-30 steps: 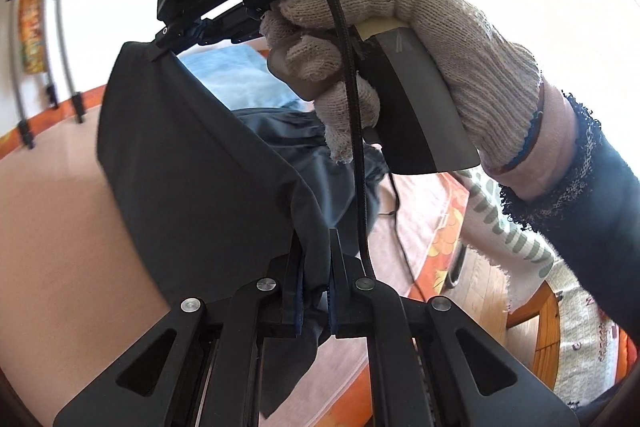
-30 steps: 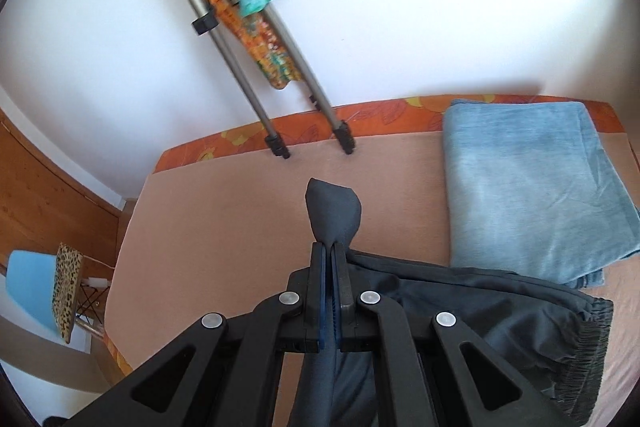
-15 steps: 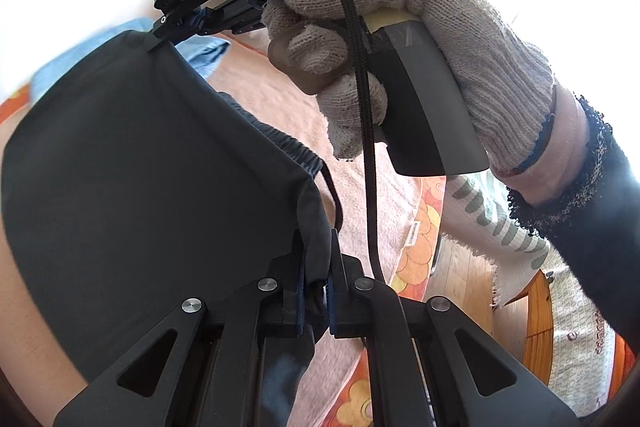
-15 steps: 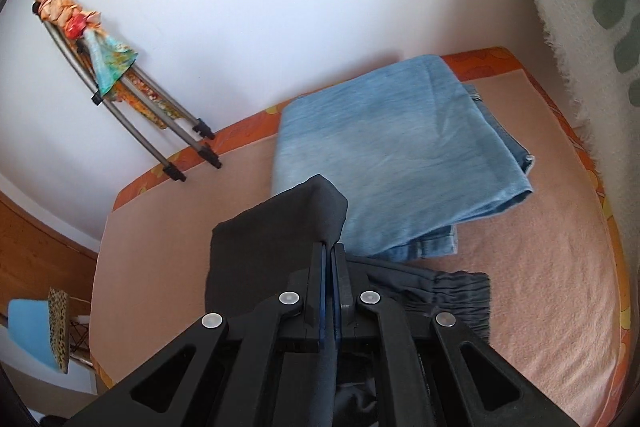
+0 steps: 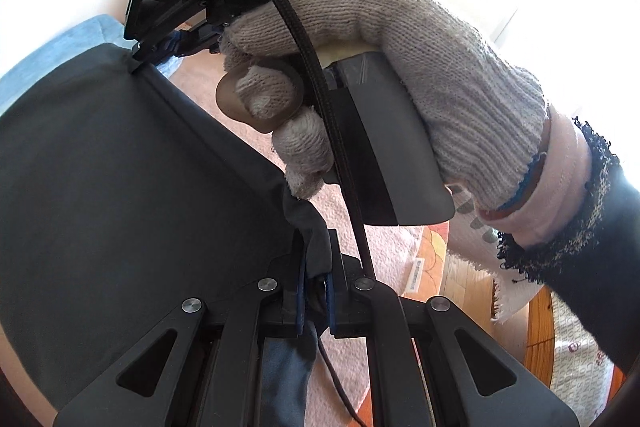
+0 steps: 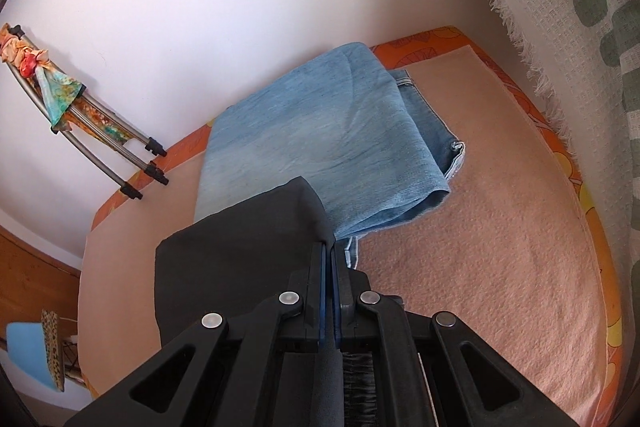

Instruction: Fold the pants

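The dark grey pants (image 5: pixel 120 187) hang stretched as a flat panel between my two grippers. My left gripper (image 5: pixel 314 267) is shut on one corner of the cloth. In the left wrist view my right gripper (image 5: pixel 160 45), held by a gloved hand (image 5: pixel 400 67), is shut on the far corner of the same edge. In the right wrist view the right gripper (image 6: pixel 330 255) pinches the dark pants (image 6: pixel 240 247), which drape to the left above the bed.
Folded light blue jeans (image 6: pixel 320 143) lie on the pink blanket (image 6: pixel 500 227) near the wall. A metal rack with colourful cloth (image 6: pixel 80 119) leans on the wall at left. A leaf-patterned curtain (image 6: pixel 580 27) hangs at right.
Both grippers have swung to the right with the pants held up; the cloth is now spread taut, and the right wrist view has turned from the rack toward the jeans and curtain.
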A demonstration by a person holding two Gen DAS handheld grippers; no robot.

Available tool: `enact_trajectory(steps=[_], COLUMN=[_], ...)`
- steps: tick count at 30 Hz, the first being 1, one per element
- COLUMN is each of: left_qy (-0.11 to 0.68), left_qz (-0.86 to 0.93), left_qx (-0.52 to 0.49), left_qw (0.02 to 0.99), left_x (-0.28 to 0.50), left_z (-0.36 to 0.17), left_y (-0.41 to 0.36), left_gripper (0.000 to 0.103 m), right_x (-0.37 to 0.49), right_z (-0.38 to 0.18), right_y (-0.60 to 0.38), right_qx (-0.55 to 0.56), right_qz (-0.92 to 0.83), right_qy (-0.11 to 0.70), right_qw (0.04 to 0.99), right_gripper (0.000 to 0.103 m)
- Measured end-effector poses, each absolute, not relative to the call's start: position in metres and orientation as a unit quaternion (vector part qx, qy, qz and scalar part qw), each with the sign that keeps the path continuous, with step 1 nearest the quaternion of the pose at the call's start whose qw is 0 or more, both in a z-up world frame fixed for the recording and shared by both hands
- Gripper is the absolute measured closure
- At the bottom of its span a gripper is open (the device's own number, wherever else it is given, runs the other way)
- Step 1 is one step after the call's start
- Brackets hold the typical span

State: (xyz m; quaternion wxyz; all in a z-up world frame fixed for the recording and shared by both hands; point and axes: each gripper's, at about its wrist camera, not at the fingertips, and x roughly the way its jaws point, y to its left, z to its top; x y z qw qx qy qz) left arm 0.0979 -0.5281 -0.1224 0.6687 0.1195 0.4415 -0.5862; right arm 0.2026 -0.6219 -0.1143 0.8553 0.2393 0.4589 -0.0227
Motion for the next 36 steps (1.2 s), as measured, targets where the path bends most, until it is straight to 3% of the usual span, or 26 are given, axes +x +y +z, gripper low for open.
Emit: enact_trajectory(steps=[6,9,11,13,16,25,28,31,36], left_qy=[0.444,0.437,0.438,0.434,0.427,0.406,0.414,0.42,0.455], left_qz=[-0.58,-0.579,-0.578,-0.578,-0.577,-0.538,-0.5,-0.462,-0.423], left_qx=[0.126,0.145,0.15,0.151,0.154,0.135,0.105,0.081,0.035], left_qw=[0.672,0.673,0.673,0.674,0.679,0.726,0.754,0.777,0.783], left_x=[0.096,0.087,0.08,0.073,0.066,0.075,0.092,0.106,0.144], left_z=[-0.128,-0.126,-0.123,-0.116,-0.106,-0.062,-0.054,-0.054,-0.078], left_y=[-0.524,-0.523,-0.518,-0.511,-0.499,-0.408,-0.373,-0.351,-0.313], left_gripper=[0.097,0.088,0.083,0.076,0.064,0.055,0.054,0.044,0.042], right_x=[0.209,0.205,0.198,0.189,0.171,0.098,0.081,0.072,0.069], right_z=[-0.121,-0.116,-0.108,-0.099,-0.08,-0.027,-0.025,-0.033,-0.057], right_y=[-0.624,-0.626,-0.629,-0.632,-0.632,-0.616,-0.61,-0.603,-0.592], right_qx=[0.227,0.224,0.232,0.237,0.241,0.208,0.194,0.183,0.164], right_qz=[-0.019,-0.029,-0.032,-0.035,-0.031,-0.027,-0.023,-0.007,0.012], right_qy=[0.463,0.456,0.447,0.436,0.418,0.382,0.382,0.389,0.402], right_qw=[0.856,0.861,0.864,0.867,0.875,0.9,0.904,0.903,0.901], right_gripper=[0.102,0.091,0.075,0.066,0.064,0.048,0.043,0.039,0.031])
